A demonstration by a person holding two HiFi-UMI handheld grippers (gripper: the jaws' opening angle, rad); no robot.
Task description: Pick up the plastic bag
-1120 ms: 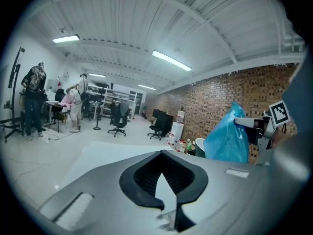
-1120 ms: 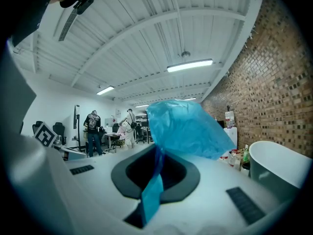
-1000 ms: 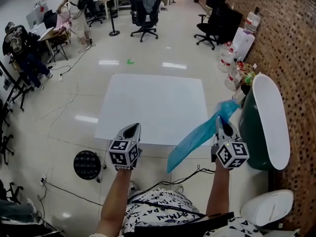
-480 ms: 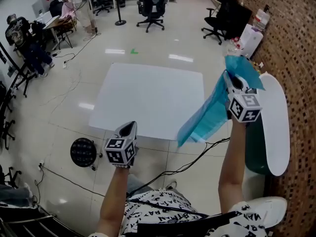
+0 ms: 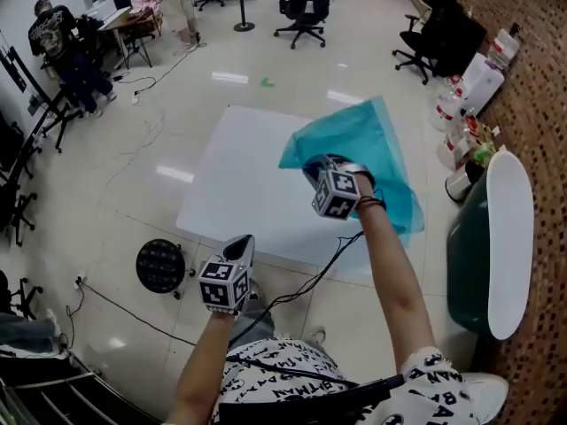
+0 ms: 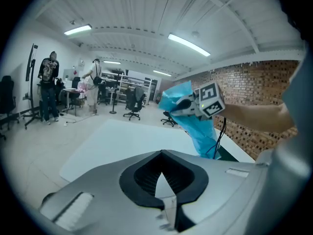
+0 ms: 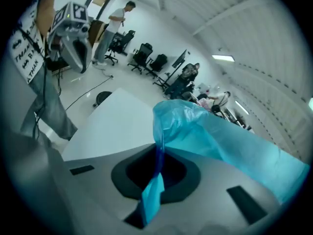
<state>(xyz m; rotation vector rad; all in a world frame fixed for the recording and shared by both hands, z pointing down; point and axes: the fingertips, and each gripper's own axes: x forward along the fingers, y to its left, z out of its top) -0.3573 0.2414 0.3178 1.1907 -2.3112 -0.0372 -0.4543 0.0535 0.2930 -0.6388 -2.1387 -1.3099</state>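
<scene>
**Plastic bag clamped in the right tongs, held over the white sheet**

Head view, 8 o'clock: a round black object [image 5: 160,265] stands on the floor just off the near-left corner of the white sheet [image 5: 239,184].

At 7 o'clock the left gripper [image 5: 240,244] is held out low, near that object and close to the sheet's near edge. In the left gripper view its jaws are brought together with nothing between them.

Just right of centre, the right gripper [image 5: 312,168] is over the sheet. Its jaws are closed tight on the plastic bag [image 5: 372,140]. In the right gripper view a pinched fold of the teal film runs through the jaws, and a short tail comes out on the near side.

From the grip, the bag fans out between 12 and 4 o'clock over the sheet's far-right part. In the left gripper view, at 1 o'clock, it hangs down below the right gripper.

A black cable [image 5: 310,277] trails from the right gripper's side across the sheet's near edge toward the person.

At 3 to 4 o'clock a dark green bin [image 5: 462,264] with a white lid [image 5: 512,228] stands against the brick wall [image 5: 540,104], well apart from the bag.
</scene>
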